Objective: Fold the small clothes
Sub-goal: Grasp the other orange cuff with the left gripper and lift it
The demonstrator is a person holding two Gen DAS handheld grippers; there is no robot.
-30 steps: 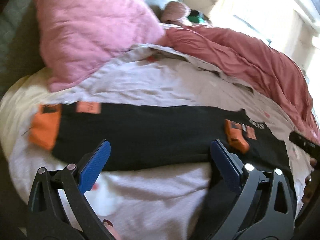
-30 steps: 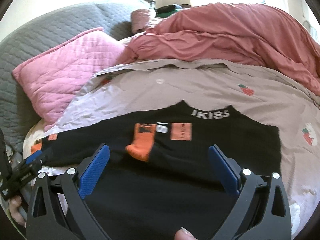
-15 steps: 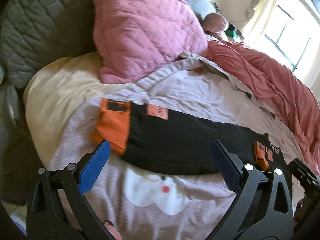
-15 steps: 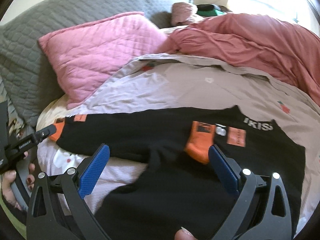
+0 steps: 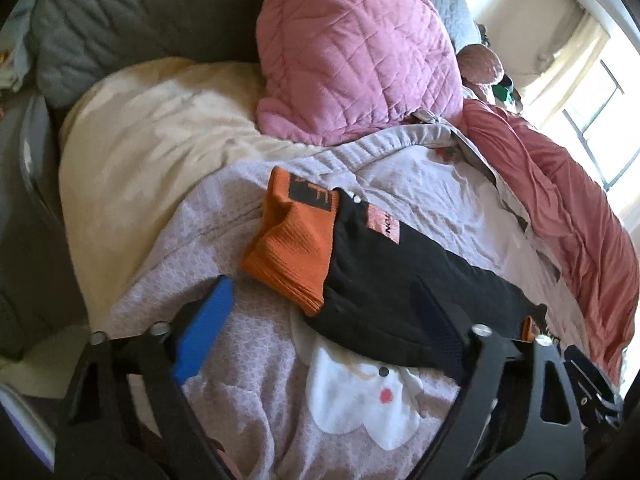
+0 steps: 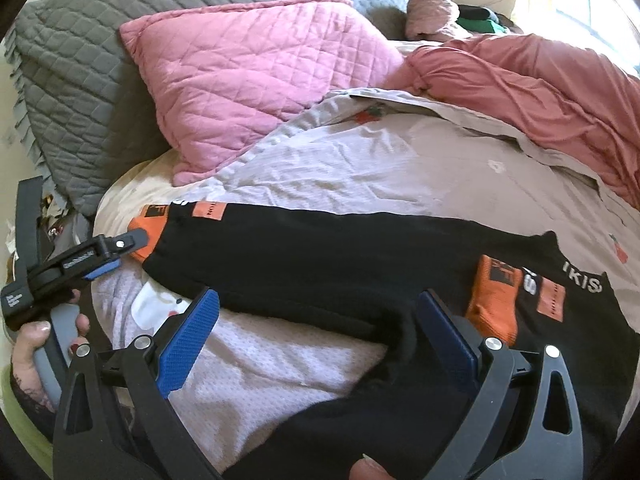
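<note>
A black long-sleeved top [image 6: 360,256] with orange cuffs lies on the pale bedspread. One sleeve stretches left, ending in an orange cuff [image 5: 292,248] that also shows in the right wrist view [image 6: 150,220]. The other orange cuff [image 6: 494,296] lies folded over the chest beside the white "IKISS" lettering. My left gripper [image 5: 320,332] is open, low over the spread just before the outstretched cuff; it also shows in the right wrist view [image 6: 116,254]. My right gripper [image 6: 320,332] is open above the sleeve near the armpit.
A pink quilted pillow [image 6: 260,76] leans on a grey quilted headboard [image 6: 80,52] at the back. A salmon duvet [image 6: 540,92] is bunched at the right. A cream sheet [image 5: 152,152] drops off at the left edge.
My left gripper has swung left along the sleeve and closed in on the orange cuff. My right gripper has also shifted left, from over the chest to the sleeve's base.
</note>
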